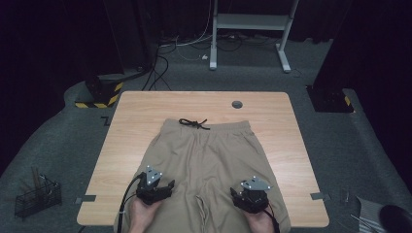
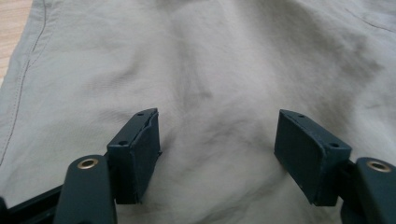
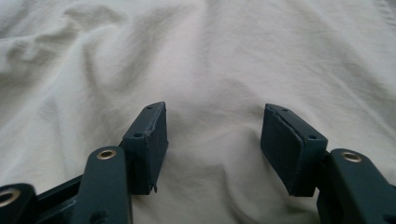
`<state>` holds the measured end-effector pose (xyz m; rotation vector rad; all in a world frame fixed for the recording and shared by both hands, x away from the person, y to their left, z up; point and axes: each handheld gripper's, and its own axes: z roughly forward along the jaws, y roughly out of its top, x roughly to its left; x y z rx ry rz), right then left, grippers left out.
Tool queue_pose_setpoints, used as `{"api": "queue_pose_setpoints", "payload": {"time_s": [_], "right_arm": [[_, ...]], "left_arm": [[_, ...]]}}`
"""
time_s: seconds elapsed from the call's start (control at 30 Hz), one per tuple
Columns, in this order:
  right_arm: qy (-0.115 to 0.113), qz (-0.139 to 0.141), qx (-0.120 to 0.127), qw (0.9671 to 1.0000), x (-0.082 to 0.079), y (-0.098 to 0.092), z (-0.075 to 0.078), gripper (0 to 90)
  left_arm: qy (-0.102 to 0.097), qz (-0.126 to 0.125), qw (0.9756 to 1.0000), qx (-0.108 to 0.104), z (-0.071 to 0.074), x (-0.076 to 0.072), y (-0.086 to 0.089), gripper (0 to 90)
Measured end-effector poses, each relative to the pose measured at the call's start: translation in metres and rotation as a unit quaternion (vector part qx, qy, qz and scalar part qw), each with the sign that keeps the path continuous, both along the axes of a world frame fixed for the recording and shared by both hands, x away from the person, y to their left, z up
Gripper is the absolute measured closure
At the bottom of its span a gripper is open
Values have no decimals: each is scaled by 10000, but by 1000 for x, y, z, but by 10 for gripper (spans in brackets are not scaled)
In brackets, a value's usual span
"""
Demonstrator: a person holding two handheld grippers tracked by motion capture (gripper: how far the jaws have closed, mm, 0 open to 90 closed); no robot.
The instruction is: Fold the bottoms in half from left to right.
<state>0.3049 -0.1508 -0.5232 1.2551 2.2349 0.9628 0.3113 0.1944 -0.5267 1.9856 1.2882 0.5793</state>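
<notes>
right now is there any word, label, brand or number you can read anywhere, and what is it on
None can be read.
The beige shorts show no tag or print, and the gripper views show plain fabric.
The left gripper and right gripper, both open, bear no lettering.
The yellow and black striped base on the floor has hazard stripes but no words.
A dark mark on the floor beside the table is too small to read.

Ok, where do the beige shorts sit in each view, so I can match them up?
High view: shorts spread mid-table, waistband far side.
Left gripper view: cloth behind open tongs, side seam at left.
Right gripper view: wrinkled cloth behind open tongs.
Shared landmark: the beige cloth.
</notes>
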Motion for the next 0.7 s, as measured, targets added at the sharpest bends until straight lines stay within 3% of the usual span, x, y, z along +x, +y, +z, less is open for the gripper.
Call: {"api": "queue_pose_setpoints", "payload": {"time_s": [0.07,0.13,0.23,0.27,0.33,0.47,0.53,0.7], "right_arm": [[-75,44,-2,10000,5,0,4,408],[-194,21,115,9997,15,-2,14,411],[-414,-37,198,9989,39,-2,28,419],[-485,-56,212,9986,51,-1,32,428],[-457,-91,228,9987,69,1,35,432],[-348,-201,230,9989,106,6,35,446],[-313,-256,228,9989,120,8,31,448],[-38,-383,106,9992,139,11,16,446]], "left_arm": [[157,-138,9998,69,4,5,0,312],[251,-175,9995,-46,11,15,0,310],[182,-197,9995,-142,20,27,0,313],[82,-180,9997,-126,29,43,-1,315],[24,-111,9997,-221,35,63,-1,322],[-25,0,9998,-185,34,98,-4,333],[48,50,9997,-234,31,111,-6,335],[178,157,9995,-200,18,127,-7,341]]}}
